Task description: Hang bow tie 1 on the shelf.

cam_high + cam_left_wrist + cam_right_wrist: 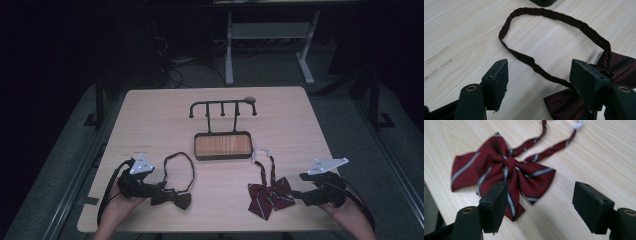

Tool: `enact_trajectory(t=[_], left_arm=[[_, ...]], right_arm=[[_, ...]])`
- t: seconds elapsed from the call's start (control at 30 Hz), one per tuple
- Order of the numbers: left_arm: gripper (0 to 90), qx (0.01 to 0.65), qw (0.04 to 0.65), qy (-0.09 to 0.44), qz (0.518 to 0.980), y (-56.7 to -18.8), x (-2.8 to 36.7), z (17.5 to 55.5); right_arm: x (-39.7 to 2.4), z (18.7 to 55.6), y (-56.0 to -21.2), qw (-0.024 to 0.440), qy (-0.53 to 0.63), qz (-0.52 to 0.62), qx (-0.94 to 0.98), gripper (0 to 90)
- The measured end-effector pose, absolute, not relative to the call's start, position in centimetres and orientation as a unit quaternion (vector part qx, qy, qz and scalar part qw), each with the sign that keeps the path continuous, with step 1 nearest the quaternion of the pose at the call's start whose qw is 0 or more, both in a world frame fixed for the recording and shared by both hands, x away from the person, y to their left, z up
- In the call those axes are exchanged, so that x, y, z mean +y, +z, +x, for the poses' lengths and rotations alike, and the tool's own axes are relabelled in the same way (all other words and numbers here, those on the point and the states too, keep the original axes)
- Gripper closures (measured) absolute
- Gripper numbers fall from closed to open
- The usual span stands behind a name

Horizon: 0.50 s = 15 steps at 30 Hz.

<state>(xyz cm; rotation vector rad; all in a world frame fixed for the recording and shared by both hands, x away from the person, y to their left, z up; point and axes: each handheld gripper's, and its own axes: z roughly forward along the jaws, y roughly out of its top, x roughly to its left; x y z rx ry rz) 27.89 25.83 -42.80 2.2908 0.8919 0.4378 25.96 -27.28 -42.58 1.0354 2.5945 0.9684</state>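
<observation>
My left gripper [159, 188] rested with fingers spread beside the plain dark-maroon fabric bow tie [172, 198] on the pale wooden counter [150, 115]. My right gripper's [295, 192] fingers stood spread, empty, near the red striped bow tie [270, 195].

Table [150, 110]: stand and tray toward the far middle, two bow ties nearer the person.
Hook rack [222, 107]: upright behind the tray [223, 145], its post rising from the tray's far edge.
Plain bow tie [172, 198]: front left, its strap loop [179, 167] lying toward the tray.
Striped bow tie [270, 196]: front right, its strap running toward the tray's right corner.
Left gripper [159, 187]: just left of the plain bow tie, jaws apart.
Right gripper [299, 192]: just right of the striped bow tie, jaws apart.
</observation>
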Motion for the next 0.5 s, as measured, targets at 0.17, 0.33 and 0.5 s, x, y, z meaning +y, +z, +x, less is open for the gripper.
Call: enact_trajectory(t=[0.17, 0.33, 0.5], left_arm=[[31.8, 0.337, 0.317, 0.166, 0.871, -42.8, 25.9, 27.9], [31.6, 0.337, 0.318, 0.167, 0.87, -42.8, 25.9, 27.8], [31.7, 0.338, 0.323, 0.172, 0.867, -42.6, 25.8, 27.7]], right_arm=[[-26.2, 26.4, -41.5, 0.084, 0.324, 0.337, 0.88, 27.0], [-24.7, 27.0, -40.3, 0.085, 0.306, 0.322, 0.892, 30.6], [-23.5, 28.0, -39.2, 0.081, 0.304, 0.313, 0.896, 34.2]])
